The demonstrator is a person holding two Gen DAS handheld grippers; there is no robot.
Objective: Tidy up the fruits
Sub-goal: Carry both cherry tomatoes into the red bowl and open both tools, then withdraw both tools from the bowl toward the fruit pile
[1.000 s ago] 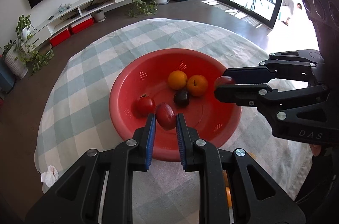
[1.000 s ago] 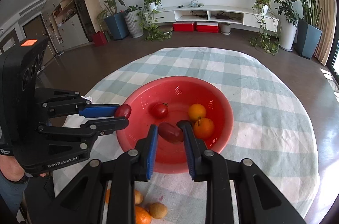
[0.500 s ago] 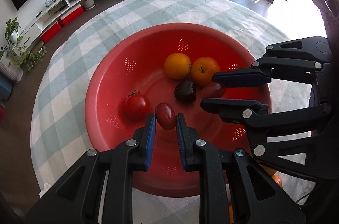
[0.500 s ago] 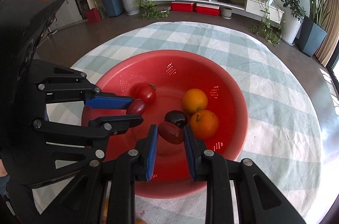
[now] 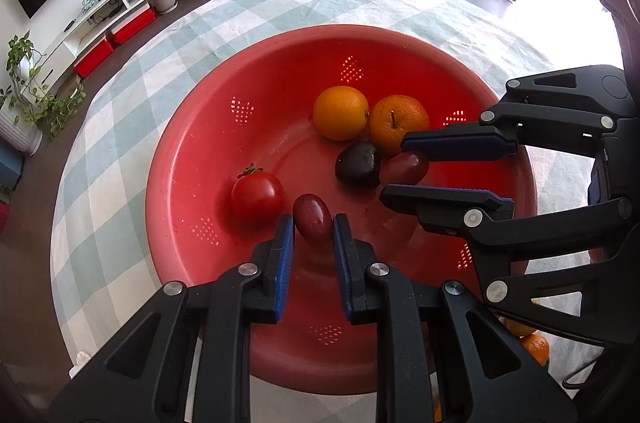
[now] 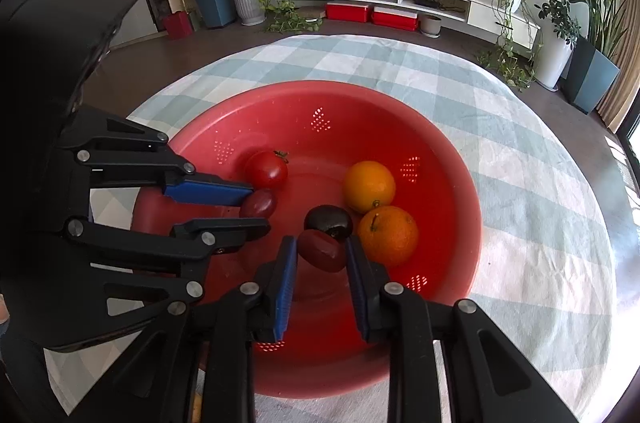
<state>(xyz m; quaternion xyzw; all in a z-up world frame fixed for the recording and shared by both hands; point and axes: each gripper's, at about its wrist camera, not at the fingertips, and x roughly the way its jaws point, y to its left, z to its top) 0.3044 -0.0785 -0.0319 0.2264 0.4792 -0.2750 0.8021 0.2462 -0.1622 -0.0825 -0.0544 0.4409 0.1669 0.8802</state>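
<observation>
A red perforated bowl sits on the checked tablecloth. In it lie a tomato, two oranges and a dark plum. My left gripper is shut on a small dark red oval fruit, low inside the bowl right of the tomato. My right gripper is shut on a second red oval fruit, which touches the plum beside the nearer orange. Each wrist view also shows the other gripper from the side.
The round table's checked cloth reaches the floor edge all around. Loose oranges lie on the cloth outside the bowl's near right rim, partly hidden by the right gripper. Beyond are a TV shelf and potted plants.
Both grippers came down and forward into the bowl, each still holding its red fruit. The bowl and its fruit now fill more of both views.
</observation>
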